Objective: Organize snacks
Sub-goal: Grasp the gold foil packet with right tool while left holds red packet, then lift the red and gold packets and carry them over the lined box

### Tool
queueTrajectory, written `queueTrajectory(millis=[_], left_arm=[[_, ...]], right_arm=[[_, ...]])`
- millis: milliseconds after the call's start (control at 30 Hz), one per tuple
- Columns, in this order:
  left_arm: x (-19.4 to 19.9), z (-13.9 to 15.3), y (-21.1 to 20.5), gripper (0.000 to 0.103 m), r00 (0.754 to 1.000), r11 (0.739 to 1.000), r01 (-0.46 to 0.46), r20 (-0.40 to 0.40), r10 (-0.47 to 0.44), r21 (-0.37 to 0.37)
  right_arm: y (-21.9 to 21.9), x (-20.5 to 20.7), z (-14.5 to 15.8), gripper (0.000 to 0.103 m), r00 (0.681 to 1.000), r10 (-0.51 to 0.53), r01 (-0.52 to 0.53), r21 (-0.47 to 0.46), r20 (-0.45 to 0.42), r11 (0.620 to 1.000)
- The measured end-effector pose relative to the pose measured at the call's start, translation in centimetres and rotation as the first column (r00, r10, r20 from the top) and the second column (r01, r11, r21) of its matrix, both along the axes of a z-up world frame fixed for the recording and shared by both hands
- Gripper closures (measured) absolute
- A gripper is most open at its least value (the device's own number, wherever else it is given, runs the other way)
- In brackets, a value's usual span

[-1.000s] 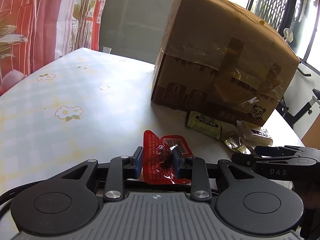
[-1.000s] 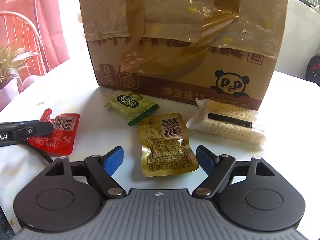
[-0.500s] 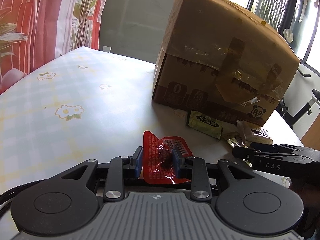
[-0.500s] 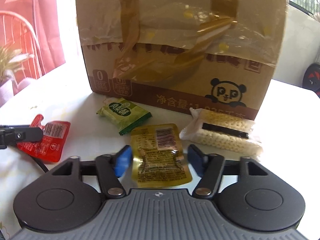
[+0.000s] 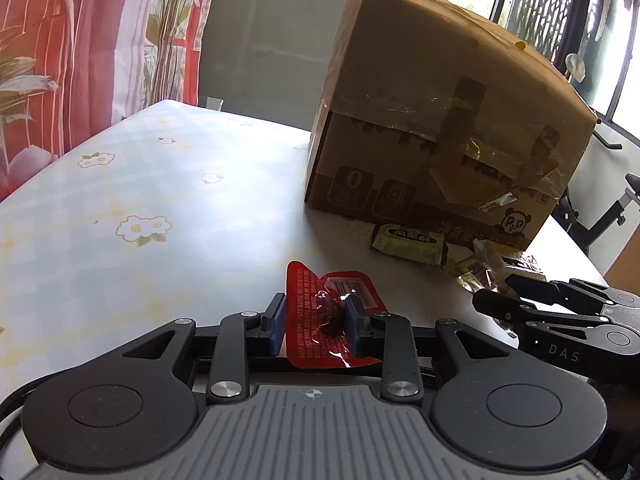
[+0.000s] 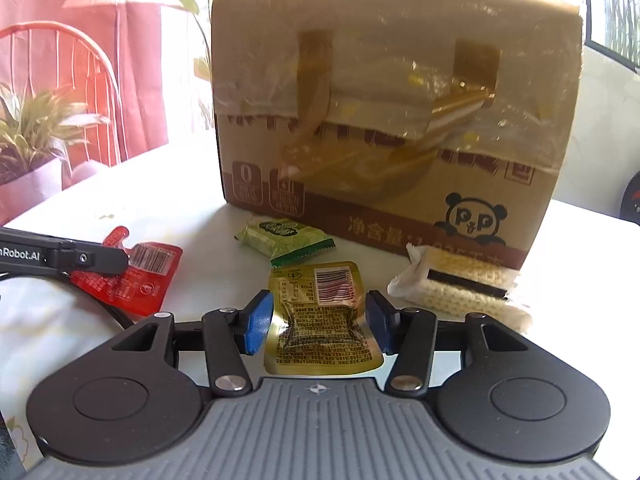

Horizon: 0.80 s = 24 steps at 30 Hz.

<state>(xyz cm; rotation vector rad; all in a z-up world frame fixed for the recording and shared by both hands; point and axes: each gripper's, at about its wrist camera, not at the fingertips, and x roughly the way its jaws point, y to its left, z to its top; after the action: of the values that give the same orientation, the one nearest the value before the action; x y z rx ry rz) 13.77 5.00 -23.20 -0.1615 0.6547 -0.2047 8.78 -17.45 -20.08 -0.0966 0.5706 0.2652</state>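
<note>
A red snack packet sits pinched between the blue pads of my left gripper, which is shut on it just above the table. In the right wrist view the same red packet shows at the left under the left gripper's finger. My right gripper has a yellow snack packet between its jaws. The jaws are closing, the pads meet the packet's side edges and the foil is buckled. A green packet and a white wafer packet lie in front of the box.
A big taped cardboard box stands closed on the table, right behind the snacks. The flowered tablecloth stretches away to the left. A red curtain and plants are at the left, an exercise bike beyond the right edge.
My right gripper slid forward over the yellow packet and its jaws narrowed onto it. The left gripper and the red packet stayed where they were.
</note>
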Motion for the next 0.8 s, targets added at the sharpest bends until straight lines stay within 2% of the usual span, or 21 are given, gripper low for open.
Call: queueTrajectory(millis=[400,600,800], left_arm=[[-0.7,1.4,-0.5,0.071,0.999,0.999,0.009,0.03,-0.01,0.032],[-1.0,3.8,-1.0,0.071,0.996,0.999,0.019,0.091,-0.022,0.025],[-0.7,7.9,-1.7,0.071,0.98,0.999,0.045,0.191,-0.049,0.026]], right_arm=[[-1.9,-1.7,1.1,0.05,0.995,-0.065,0.059,0.093,0.069,0.994],[-2.5,-3.3,2.3,0.05,0.992,-0.057,0.044,0.117,0.113,0.992],[-3.0,-3.9,5.6,0.05,0.975,-0.048,0.014,0.153,0.216,0.988]])
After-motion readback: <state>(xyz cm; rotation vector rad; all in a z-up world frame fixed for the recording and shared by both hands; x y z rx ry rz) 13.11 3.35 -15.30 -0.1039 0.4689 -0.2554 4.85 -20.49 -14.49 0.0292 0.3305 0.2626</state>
